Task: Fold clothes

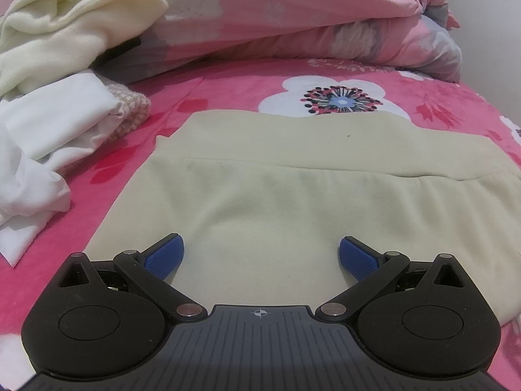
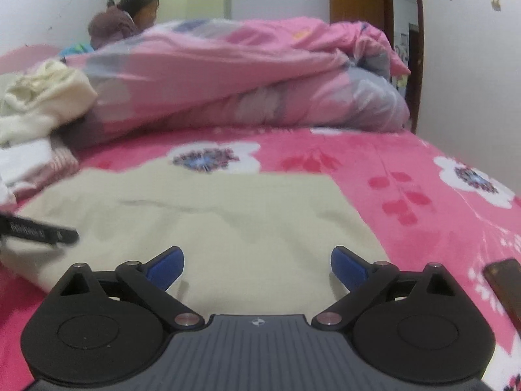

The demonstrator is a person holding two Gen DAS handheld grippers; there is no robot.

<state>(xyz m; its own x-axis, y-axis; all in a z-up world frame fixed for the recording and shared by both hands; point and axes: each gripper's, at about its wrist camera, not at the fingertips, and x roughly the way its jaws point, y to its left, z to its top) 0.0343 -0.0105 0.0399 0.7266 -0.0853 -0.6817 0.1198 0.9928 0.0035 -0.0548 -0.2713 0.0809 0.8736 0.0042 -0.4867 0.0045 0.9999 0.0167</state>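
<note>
A cream garment (image 1: 293, 182) lies flat on the pink flowered bedsheet (image 1: 456, 104), with a folded layer across its far half. My left gripper (image 1: 260, 252) hovers low over its near part, open, blue pads (image 1: 164, 255) wide apart and holding nothing. In the right wrist view the same cream garment (image 2: 211, 224) spreads ahead. My right gripper (image 2: 257, 264) is open over its near right part, with nothing between its fingers. The dark tip of the left gripper (image 2: 39, 231) shows at the left edge.
A heap of pale yellow clothes (image 1: 65, 22) and white clothes (image 1: 49, 123) lies at the left. A rolled pink quilt (image 2: 244, 78) crosses the back of the bed. A person (image 2: 130, 16) sits behind it. A dark flat object (image 2: 508, 286) lies at the right.
</note>
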